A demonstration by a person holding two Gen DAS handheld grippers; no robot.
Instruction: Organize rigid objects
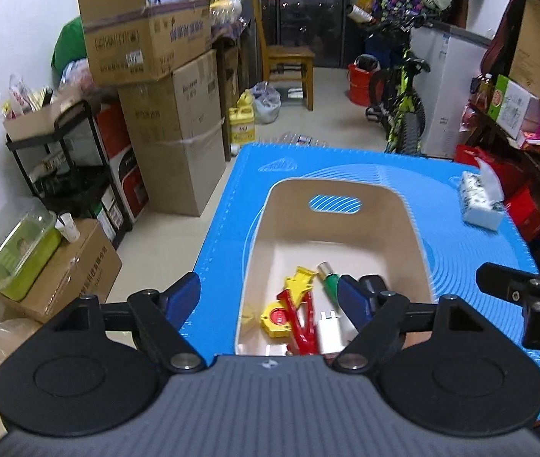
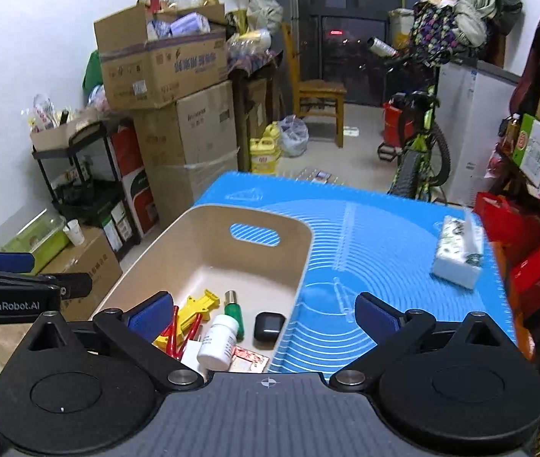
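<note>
A beige bin [image 1: 403,221] [image 2: 300,266] stands on the blue mat [image 1: 460,266] [image 2: 384,247]. Inside it lie a yellow toy [image 1: 298,282] [image 2: 201,302], red pliers [image 1: 302,323] [image 2: 172,333], a green bottle [image 1: 328,280] [image 2: 233,312], a white pill bottle [image 2: 216,341], a black case [image 2: 268,325], a white charger [image 1: 330,329] and a yellow-red tape measure [image 1: 275,318]. My left gripper [image 1: 270,297] is open and empty over the bin's near left. My right gripper [image 2: 264,314] is open and empty over the bin's near right rim.
A tissue pack [image 1: 481,200] [image 2: 458,251] lies on the mat's right side. Stacked cardboard boxes [image 1: 167,114] and a black shelf [image 1: 68,167] stand left of the table. A bicycle [image 1: 403,103] and a wooden chair [image 1: 289,64] stand beyond it.
</note>
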